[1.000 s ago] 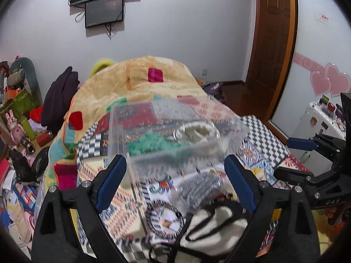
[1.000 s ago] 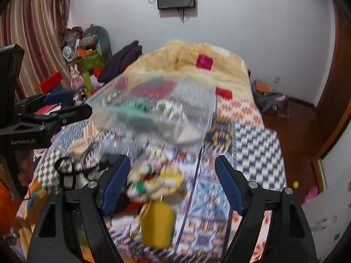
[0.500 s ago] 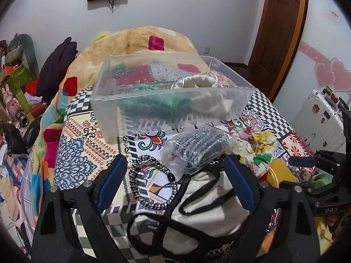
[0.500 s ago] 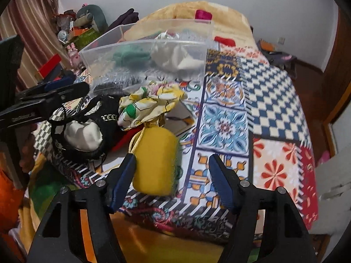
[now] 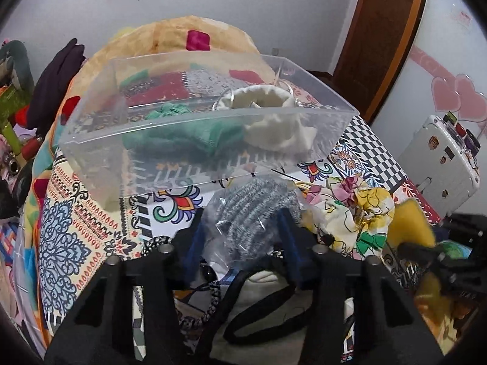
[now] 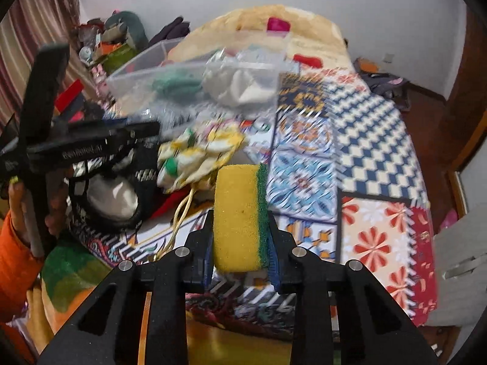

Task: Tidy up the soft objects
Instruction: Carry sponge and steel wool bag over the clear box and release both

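Nearest the right-wrist camera, the right gripper (image 6: 240,243) has its blue pads pressed against both sides of a yellow sponge (image 6: 239,216) with a green scouring face, held upright above the bed's near edge. The left gripper (image 5: 243,243) is closed partway around a clear bag of grey metal scourers (image 5: 255,210) (whether the pads truly pinch the bag is hard to tell). Under it lie a cream pouch with black straps (image 5: 268,319) and a black-and-white braided loop (image 5: 152,241), and just right of the bag a floral fabric bundle (image 5: 350,213). All rest on a patchwork bedspread (image 6: 377,152) of tile and chequer prints. Behind sits a clear plastic bin (image 5: 194,140) holding green cloth (image 5: 182,133) and a cream cloth (image 5: 274,121). Farther back are a tan blanket (image 5: 170,36), a brown door (image 5: 383,39), and a white wall (image 5: 249,6).
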A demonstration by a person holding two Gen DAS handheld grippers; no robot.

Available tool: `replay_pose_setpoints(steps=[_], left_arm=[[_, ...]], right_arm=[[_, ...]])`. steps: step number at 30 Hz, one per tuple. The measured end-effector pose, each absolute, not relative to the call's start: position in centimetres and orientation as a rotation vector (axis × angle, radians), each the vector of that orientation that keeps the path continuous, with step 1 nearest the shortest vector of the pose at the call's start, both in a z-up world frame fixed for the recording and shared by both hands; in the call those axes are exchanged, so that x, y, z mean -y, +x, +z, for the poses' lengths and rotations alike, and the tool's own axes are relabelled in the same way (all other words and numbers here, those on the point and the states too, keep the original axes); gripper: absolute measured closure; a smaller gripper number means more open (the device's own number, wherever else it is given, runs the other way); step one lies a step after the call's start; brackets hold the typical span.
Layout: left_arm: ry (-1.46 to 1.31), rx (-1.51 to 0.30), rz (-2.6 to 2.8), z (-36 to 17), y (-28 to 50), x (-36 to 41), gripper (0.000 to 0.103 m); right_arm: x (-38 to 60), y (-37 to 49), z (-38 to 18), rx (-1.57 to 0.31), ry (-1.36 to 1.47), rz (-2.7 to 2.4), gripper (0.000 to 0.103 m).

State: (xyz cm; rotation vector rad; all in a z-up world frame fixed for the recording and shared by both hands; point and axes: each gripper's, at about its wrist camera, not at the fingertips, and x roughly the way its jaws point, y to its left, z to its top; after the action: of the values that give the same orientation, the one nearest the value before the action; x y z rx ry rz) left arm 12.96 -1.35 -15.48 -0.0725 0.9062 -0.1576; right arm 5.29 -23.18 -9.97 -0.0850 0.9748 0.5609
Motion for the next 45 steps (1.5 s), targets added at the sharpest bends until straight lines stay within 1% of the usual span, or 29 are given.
replay_pose_setpoints(steps=[1, 2, 6, 12, 19, 24, 28, 34, 45], left_arm=[[-0.069, -0.905, -0.16, -15.5, 13.0, 1.4, 0.068], [-0.064, -0.904, -0.166, -15.5, 12.9, 1.4, 0.075], [-0.062, -0.878, -0.166, -14.8, 12.4, 1.3, 0.082], [-0.077, -0.805, -0.159, -12.4, 11.3, 0.6, 0.083], [-0.092, -0.67, -0.137, -7.6, 10.5, -1.0, 0.083], [-0.091, -0.584, -0.112, -4.6, 11.0, -2.0, 0.083], [-0.085, -0.554, -0.106, -3.2, 12.5, -2.5, 0.083], [-0.047, -0.583, -0.093, -4.4, 15.5, -1.8, 0.083], [0.021, -0.743, -0.121, -10.6, 19.9, 0.0, 0.083]], right_arm=[[23.3, 5.5, -9.6, -0.965, -0.084, 0.555, 0.077], [23.4, 5.7, -9.1, -0.952, -0.082, 0.547, 0.077], [23.7, 6.3, -7.3, -0.9, -0.067, 0.534, 0.077], [22.8, 7.4, -4.6, -0.816, -0.068, 0.533, 0.077], [21.2, 9.5, -2.3, -0.731, -0.064, 0.541, 0.077], [19.8, 11.3, -0.9, -0.682, -0.066, 0.549, 0.077], [18.7, 13.1, -0.7, -0.667, -0.068, 0.563, 0.077], [16.8, 15.5, -2.0, -0.692, -0.111, 0.571, 0.077], [15.3, 18.3, -6.6, -0.802, -0.18, 0.558, 0.076]])
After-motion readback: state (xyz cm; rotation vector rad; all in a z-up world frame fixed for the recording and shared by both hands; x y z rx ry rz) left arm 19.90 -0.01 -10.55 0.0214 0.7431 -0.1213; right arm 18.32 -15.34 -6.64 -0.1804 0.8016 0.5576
